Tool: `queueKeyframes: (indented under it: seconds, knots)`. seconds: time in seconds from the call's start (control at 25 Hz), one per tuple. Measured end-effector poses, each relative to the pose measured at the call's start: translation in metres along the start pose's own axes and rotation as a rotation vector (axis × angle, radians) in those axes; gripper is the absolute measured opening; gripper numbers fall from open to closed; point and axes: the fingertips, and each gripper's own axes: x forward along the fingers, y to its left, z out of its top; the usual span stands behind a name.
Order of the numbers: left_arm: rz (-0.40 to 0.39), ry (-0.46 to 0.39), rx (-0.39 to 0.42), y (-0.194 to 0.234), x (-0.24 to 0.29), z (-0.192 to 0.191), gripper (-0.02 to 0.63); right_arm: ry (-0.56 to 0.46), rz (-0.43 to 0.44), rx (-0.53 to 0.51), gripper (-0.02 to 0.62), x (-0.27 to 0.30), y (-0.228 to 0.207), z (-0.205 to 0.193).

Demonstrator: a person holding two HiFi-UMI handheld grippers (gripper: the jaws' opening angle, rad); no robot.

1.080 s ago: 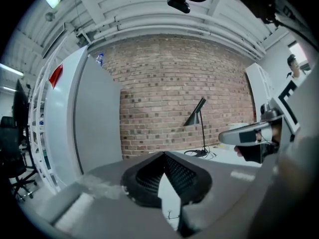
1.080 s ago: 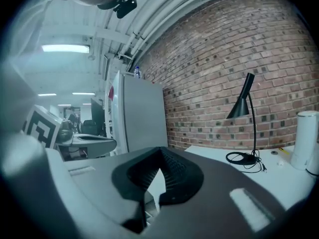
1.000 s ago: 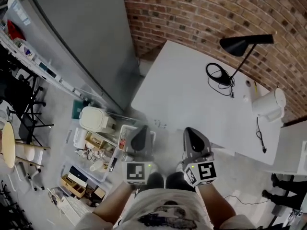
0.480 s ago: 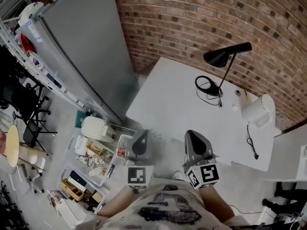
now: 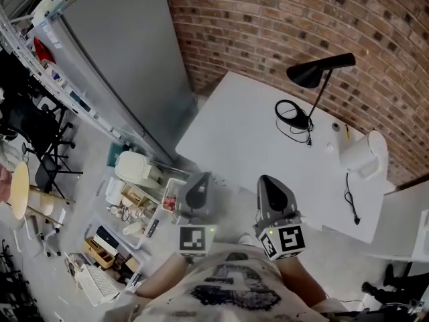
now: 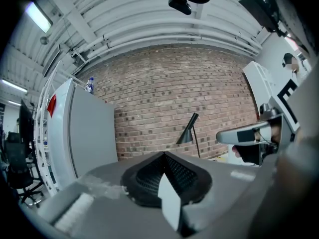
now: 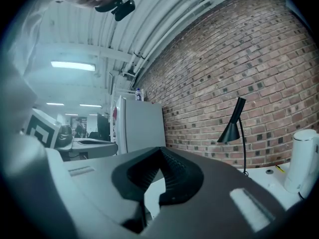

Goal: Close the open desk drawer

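The white desk (image 5: 255, 133) stands against the brick wall, ahead of me. Left of its near corner, low down, lie open drawer-like trays (image 5: 131, 203) full of small items; I cannot tell which of them is the desk drawer. My left gripper (image 5: 197, 189) is held close to my body above the desk's near edge, jaws shut on nothing. My right gripper (image 5: 269, 189) is beside it, also shut and empty. In the left gripper view the left gripper (image 6: 163, 156) points at the brick wall and lamp. The right gripper (image 7: 160, 151) shows the same in its own view.
A black desk lamp (image 5: 318, 69), a coiled black cable (image 5: 293, 116) and a white jug-like thing (image 5: 362, 154) sit on the desk's far side. A tall grey cabinet (image 5: 120, 52) stands to the left. A white bin (image 5: 134, 166), boxes and a keyboard (image 5: 97, 284) crowd the floor at left.
The head view has shifted a little, so the desk sits slightly differently in frame. Both grippers stay near my body, side by side and shut.
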Motion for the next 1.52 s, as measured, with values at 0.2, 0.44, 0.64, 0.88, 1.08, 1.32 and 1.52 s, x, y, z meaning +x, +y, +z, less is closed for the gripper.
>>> queueKeyframes:
  seconds: [0.2, 0.44, 0.64, 0.88, 1.08, 1.32, 1.52]
  knots:
    - [-0.002, -0.006, 0.000, -0.004, 0.003, 0.002, 0.020, 0.002, 0.006, -0.009, 0.005, 0.000, -0.003, 0.001]
    - [-0.010, 0.012, -0.017, -0.008, 0.005, -0.003, 0.020, 0.001, 0.005, -0.008, 0.005, 0.001, -0.005, 0.003]
    - [-0.013, 0.021, -0.009, -0.010, 0.008, -0.005, 0.020, 0.006, -0.005, 0.005, 0.005, 0.002, -0.010, -0.001]
    - [-0.015, 0.014, -0.009, -0.011, 0.010, -0.004, 0.020, 0.010, -0.012, 0.012, 0.003, 0.001, -0.013, -0.003]
    - [-0.016, 0.024, -0.007, -0.013, 0.011, -0.006, 0.020, 0.016, -0.016, 0.013, 0.003, 0.001, -0.015, -0.006]
    - [-0.024, 0.023, 0.006, -0.017, 0.015, -0.007, 0.020, 0.020, -0.015, 0.016, 0.003, 0.002, -0.020, -0.007]
    - [-0.018, 0.030, -0.014, -0.016, 0.016, -0.005, 0.020, 0.017, -0.017, 0.017, 0.003, 0.002, -0.022, -0.006]
